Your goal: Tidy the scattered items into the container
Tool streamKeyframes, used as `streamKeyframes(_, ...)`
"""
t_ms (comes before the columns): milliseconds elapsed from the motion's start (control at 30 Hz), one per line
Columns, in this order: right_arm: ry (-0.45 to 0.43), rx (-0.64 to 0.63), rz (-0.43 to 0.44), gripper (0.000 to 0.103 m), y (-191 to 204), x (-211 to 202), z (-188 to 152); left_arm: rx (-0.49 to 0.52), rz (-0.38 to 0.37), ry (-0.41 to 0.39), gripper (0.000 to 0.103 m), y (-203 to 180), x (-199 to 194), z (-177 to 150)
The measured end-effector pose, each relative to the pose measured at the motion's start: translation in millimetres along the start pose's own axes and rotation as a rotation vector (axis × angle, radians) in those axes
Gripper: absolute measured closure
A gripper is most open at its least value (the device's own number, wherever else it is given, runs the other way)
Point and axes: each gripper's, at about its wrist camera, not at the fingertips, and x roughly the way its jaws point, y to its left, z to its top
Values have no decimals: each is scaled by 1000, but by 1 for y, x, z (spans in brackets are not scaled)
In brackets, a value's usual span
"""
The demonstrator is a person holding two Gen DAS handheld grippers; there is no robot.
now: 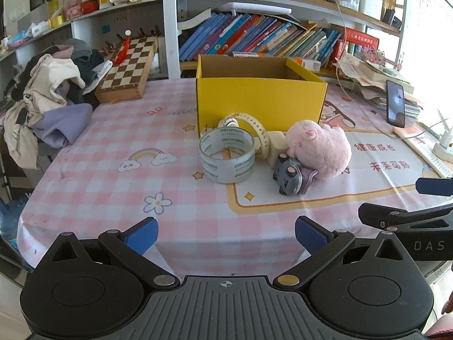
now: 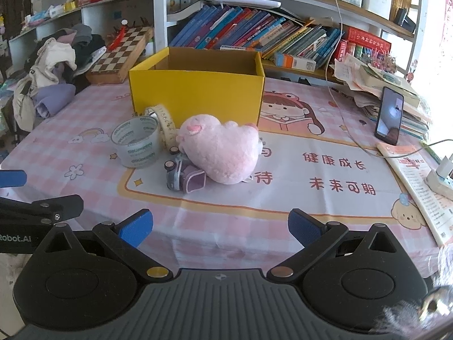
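An open yellow cardboard box [image 1: 260, 99] [image 2: 198, 93] stands on the pink checked tablecloth. In front of it lie a clear tape roll [image 1: 226, 154] [image 2: 136, 146], a yellowish measuring-tape ring [image 1: 254, 126] [image 2: 165, 121], a cream block [image 1: 276, 146], a pink plush toy [image 1: 318, 148] [image 2: 220, 153] and a small grey and purple toy car [image 1: 291, 177] [image 2: 184, 177]. My left gripper [image 1: 226, 236] is open and empty near the table's front edge, short of the tape roll. My right gripper [image 2: 220, 229] is open and empty, short of the car and plush.
A pile of clothes [image 1: 48, 99] and a chessboard [image 1: 127, 68] sit at the back left. A phone [image 1: 395, 103] [image 2: 389, 119], papers, a booklet [image 2: 419, 187] and a power strip [image 2: 441, 178] crowd the right. Bookshelves stand behind the box.
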Motion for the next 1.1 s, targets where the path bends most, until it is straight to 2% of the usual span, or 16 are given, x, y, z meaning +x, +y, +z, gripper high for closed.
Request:
streamKeyframes(600, 11, 19, 23, 1, -3, 16, 12, -19, 6, 3, 0, 8, 11, 7)
streamKeyframes(1100, 35, 13, 46, 1, -5, 43, 27, -30, 14, 29, 0, 11, 35, 17)
